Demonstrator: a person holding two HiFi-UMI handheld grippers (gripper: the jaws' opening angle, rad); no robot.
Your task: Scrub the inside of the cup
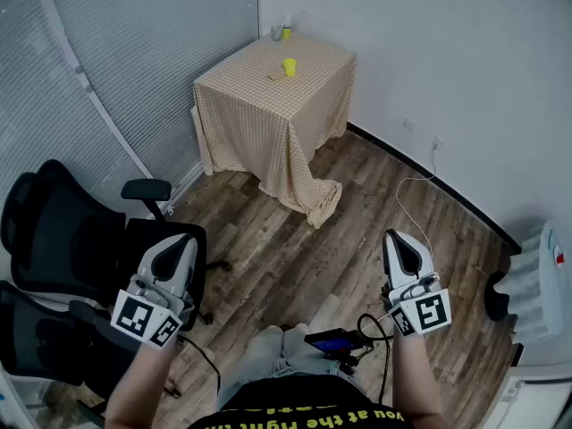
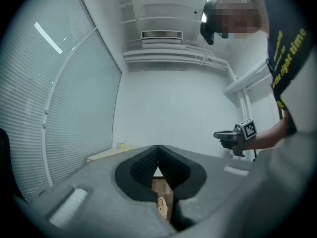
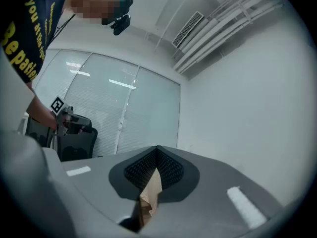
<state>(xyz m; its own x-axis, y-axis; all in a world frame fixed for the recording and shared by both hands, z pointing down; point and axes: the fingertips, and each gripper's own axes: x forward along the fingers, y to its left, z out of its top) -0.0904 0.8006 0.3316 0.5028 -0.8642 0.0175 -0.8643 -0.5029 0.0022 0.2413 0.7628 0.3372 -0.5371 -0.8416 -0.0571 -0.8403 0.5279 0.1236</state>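
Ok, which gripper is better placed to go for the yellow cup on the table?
Right, marginally. Both the left gripper and right gripper are shut, empty and far from the cup on the table, about equally. But the office chair crowds the left side.

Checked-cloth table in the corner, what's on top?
A yellow cup near the middle, two small items at the far corner, too small to identify. The cloth hides everything underneath.

Left hand-held gripper (image 2: 158, 152) jaws together, blinds (image 2: 59, 108) at left
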